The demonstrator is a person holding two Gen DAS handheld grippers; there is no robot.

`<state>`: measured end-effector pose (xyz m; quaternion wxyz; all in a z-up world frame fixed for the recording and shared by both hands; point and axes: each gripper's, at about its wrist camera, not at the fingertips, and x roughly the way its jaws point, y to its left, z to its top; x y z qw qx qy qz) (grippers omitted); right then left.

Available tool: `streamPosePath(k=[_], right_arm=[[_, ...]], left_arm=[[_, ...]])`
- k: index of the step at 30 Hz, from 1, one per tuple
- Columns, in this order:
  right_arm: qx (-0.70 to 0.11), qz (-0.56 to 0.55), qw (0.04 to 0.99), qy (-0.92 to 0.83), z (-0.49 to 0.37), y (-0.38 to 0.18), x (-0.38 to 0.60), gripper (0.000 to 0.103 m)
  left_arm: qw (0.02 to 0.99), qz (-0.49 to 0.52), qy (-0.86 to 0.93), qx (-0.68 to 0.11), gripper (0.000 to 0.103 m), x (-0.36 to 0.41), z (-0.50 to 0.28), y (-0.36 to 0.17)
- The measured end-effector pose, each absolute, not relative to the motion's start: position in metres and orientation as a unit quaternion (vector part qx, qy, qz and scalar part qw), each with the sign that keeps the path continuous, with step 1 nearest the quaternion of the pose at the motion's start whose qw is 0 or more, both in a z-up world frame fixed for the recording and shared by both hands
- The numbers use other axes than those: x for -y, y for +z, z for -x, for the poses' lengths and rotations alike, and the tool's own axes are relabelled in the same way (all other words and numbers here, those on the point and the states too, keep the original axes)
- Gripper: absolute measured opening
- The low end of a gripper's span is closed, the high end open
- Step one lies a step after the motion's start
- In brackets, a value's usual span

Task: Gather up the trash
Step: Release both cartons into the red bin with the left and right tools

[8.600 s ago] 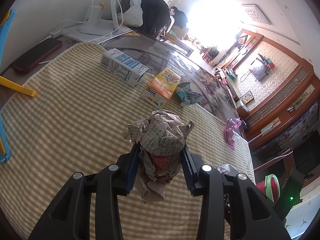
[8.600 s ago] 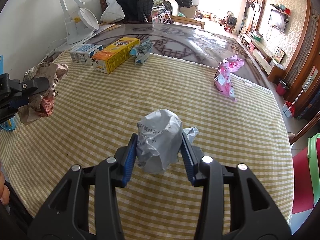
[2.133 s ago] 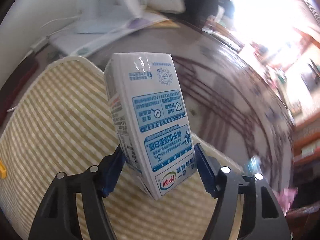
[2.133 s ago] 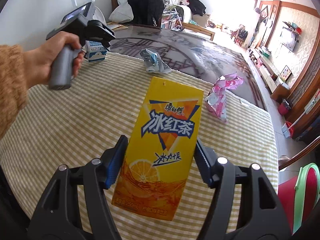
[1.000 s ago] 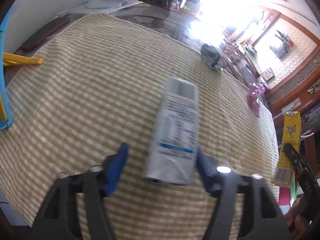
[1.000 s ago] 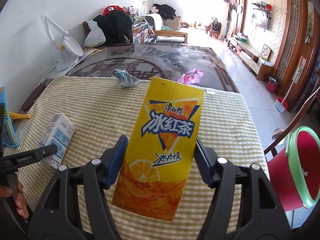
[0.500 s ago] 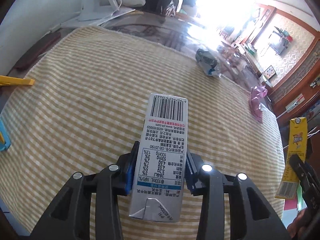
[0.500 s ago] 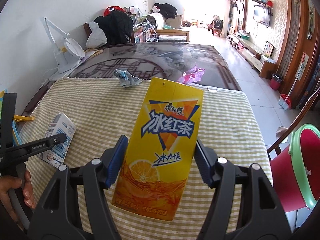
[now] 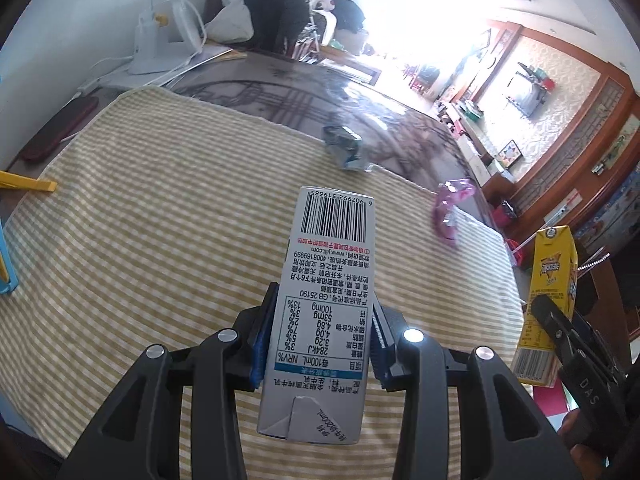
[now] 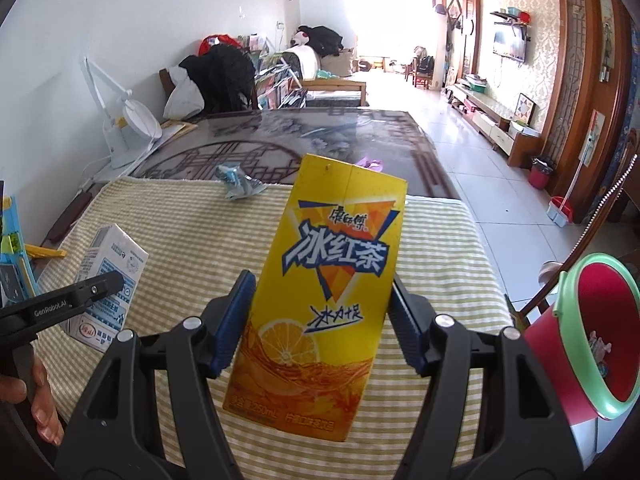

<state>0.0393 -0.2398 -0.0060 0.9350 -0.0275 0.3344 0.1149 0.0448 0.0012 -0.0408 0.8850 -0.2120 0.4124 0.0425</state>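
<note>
Since the frame a second ago, the milk carton [image 9: 326,304] has been taken off the striped cloth [image 9: 160,220]: the jaws of the left gripper [image 9: 320,332], then standing apart on either side of it, have closed onto its narrow sides, and it is now clamped between the blue pads and held clear of the table [image 9: 280,92], barcode end pointing away. From the right wrist view the same carton is seen at the left, gripped by the black finger. The yellow iced tea carton [image 10: 320,300] is clamped as before in the right gripper [image 10: 320,320], its pads pressed against both long edges, the printed face turned to the camera and the carton raised above the cloth. A crumpled blue-grey wrapper [image 9: 346,148] is left lying at the far edge of the cloth, and a pink wrapper [image 9: 450,210] lies near the cloth's right corner. A red bucket with a green rim [image 10: 592,340] is seen beside the table at the right. A white desk lamp [image 10: 120,128] is placed at the far left of the table.
</note>
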Motion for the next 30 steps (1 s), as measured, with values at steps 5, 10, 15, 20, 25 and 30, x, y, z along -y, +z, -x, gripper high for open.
streamPosePath(k=[5, 10, 15, 20, 25, 30], right_arm=[[-0.324, 0.016, 0.940, 0.104, -0.036, 0.001, 0.259, 0.063], [-0.316, -0.001, 0.945, 0.085, -0.031, 0.005, 0.290, 0.063], [-0.314, -0.025, 0.947, 0.064, -0.028, 0.006, 0.325, 0.063], [-0.294, -0.036, 0.955, 0.009, -0.021, 0.014, 0.373, 0.063], [-0.266, -0.049, 0.955, -0.122, -0.018, 0.032, 0.450, 0.063], [-0.278, -0.103, 0.934, -0.199, -0.018, 0.026, 0.511, 0.064]], left_arm=[[0.890, 0.201, 0.032, -0.408, 0.037, 0.022, -0.044, -0.031], [0.895, 0.184, 0.015, -0.406, 0.037, 0.052, -0.045, -0.021], [0.899, 0.171, -0.007, -0.404, 0.037, 0.083, -0.047, -0.013], [0.901, 0.157, -0.045, -0.403, 0.037, 0.120, -0.048, -0.006], [0.901, 0.142, -0.109, -0.396, 0.037, 0.167, -0.049, 0.003], [0.888, 0.126, -0.205, -0.392, 0.037, 0.233, -0.058, 0.015]])
